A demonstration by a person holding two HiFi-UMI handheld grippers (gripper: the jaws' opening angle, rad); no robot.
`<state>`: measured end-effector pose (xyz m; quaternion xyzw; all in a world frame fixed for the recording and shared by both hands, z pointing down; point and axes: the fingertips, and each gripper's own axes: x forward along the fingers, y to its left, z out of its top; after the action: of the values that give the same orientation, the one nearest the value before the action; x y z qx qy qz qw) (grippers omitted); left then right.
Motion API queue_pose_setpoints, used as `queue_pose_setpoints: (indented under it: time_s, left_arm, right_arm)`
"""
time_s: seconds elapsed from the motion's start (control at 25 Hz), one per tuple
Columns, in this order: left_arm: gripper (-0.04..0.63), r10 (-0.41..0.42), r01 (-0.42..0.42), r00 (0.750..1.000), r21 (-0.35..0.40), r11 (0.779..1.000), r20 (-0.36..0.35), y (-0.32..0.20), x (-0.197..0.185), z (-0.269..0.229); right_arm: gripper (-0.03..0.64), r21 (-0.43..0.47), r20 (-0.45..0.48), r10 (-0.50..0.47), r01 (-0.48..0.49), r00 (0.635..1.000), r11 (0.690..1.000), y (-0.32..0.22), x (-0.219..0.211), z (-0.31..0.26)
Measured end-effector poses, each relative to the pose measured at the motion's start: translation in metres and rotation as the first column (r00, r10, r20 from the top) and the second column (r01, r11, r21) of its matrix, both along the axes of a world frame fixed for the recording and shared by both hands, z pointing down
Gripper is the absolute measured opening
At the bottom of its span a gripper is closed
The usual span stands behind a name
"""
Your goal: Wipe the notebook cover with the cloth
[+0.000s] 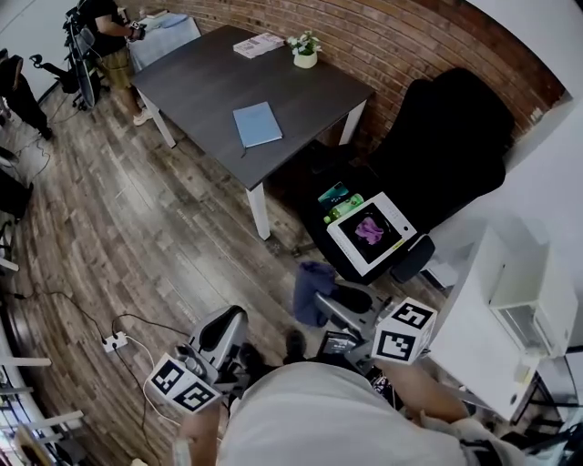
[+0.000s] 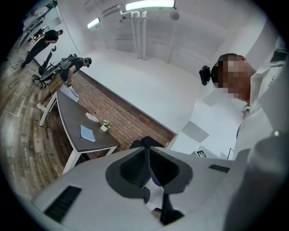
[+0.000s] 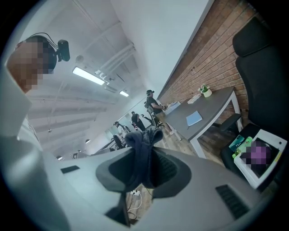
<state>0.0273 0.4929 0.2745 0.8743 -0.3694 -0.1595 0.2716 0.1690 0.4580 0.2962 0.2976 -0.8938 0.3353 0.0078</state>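
Soft dark-blue cloth (image 3: 142,146), matt grey table (image 1: 205,84), wood-plank floor (image 1: 118,237)

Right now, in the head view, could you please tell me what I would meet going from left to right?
The white power strip on the floor → blue notebook on the dark table → dark blue cloth → white-rimmed tray holding something purple → white cabinet.

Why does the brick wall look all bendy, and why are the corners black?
Head view: the wide lens bends the straight brick wall into an arc. Left gripper view: the picture is a round fisheye circle, so its corners stay black, and the ceiling light glares white. Right gripper view: the same black corners, and the cloth sits very close to the camera and looks a bit soft.
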Motion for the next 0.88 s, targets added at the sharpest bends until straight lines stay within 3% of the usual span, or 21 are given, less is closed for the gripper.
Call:
queue_pose_setpoints:
  time_s: [0.44, 0.88]
  left_arm:
    - [0.040, -0.025, 0.026, 0.999, -0.048, 0.999, 0.022, -0.031, 0.010, 0.018]
    - [0.041, 0.053, -0.051, 0.998, -0.066, 0.996, 0.021, -0.114, -0.023, 0.035]
  right_arm:
    - [0.107, -0.042, -0.002, -0.006, 0.005, 1.000, 0.999, -0.029, 0.013, 0.018]
    - [0.106, -0.057, -0.038, 0.050, -0.053, 0.998, 0.997, -0.093, -0.021, 0.031]
